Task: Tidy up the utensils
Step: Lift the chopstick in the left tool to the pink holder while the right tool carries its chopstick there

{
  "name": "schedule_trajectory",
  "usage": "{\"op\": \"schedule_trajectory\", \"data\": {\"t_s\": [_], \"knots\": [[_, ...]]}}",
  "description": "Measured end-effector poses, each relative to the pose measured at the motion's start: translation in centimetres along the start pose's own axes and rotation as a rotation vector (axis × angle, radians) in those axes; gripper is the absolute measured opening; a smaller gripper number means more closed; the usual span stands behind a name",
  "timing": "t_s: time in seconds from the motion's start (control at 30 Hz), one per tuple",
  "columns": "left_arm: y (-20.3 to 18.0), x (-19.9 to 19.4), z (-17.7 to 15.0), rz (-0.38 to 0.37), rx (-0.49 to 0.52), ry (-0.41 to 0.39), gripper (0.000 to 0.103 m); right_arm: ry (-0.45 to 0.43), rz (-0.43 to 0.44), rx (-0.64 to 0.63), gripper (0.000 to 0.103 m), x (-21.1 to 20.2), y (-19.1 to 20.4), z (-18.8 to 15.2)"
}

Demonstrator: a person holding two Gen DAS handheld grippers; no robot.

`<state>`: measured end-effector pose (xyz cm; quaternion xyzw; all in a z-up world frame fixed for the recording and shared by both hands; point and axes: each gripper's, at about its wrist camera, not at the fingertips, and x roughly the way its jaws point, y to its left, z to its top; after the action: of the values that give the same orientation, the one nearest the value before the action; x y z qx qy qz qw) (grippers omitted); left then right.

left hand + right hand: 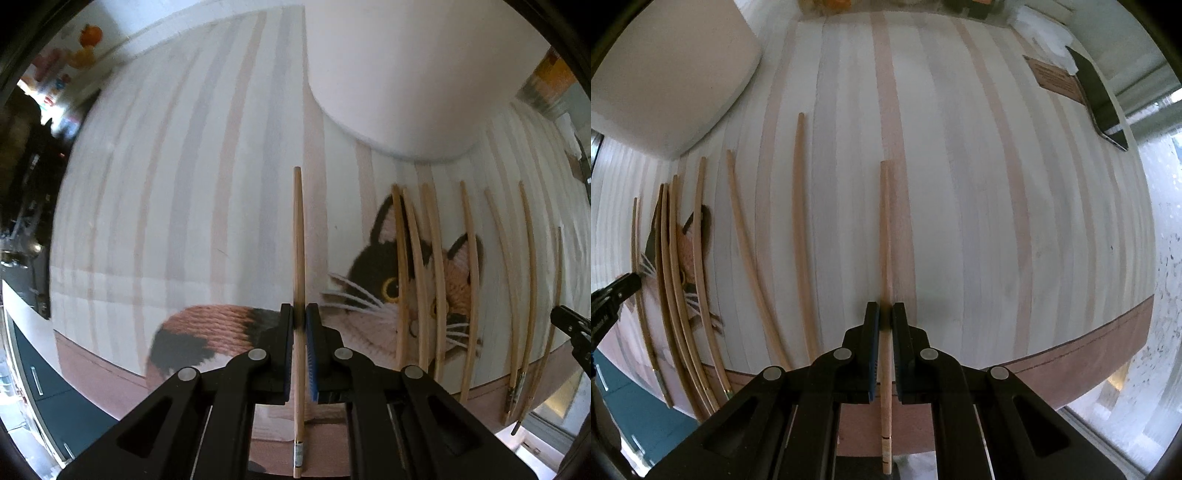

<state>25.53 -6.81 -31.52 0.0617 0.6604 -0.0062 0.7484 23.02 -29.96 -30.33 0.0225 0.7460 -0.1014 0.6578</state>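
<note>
Chopsticks lie in a loose row on the striped cloth covering the surface, several crossing its embroidered cat, below a white container. Right of them a phone rests on the cloth. Each gripper's jaws are clamped on one chopstick: left gripper on a left chopstick, right gripper on a right chopstick.
</note>
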Motion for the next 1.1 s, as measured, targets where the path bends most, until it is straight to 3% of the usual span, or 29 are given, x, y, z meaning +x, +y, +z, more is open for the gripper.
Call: {"op": "schedule_trajectory", "data": {"t_s": [0.2,0.47,0.73,1.1], "knots": [[1.8,-4.0,0.8,0.034,-0.027,-0.13,0.004,-0.096,0.009,0.011,0.007,-3.1,-0.2,-0.2],[4.3,-10.4,2.3,0.002,-0.1,-0.278,0.004,-0.256,0.03,0.015,0.007,-9.0,-0.3,0.9],[6.1,-18.6,4.3,-0.1,-0.187,-0.431,0.004,-0.421,0.111,0.026,0.007,-16.4,0.6,2.3],[7.5,-31.6,7.3,-0.263,-0.232,-0.669,0.004,-0.663,0.329,0.007,0.007,-29.1,2.7,7.9]]}}
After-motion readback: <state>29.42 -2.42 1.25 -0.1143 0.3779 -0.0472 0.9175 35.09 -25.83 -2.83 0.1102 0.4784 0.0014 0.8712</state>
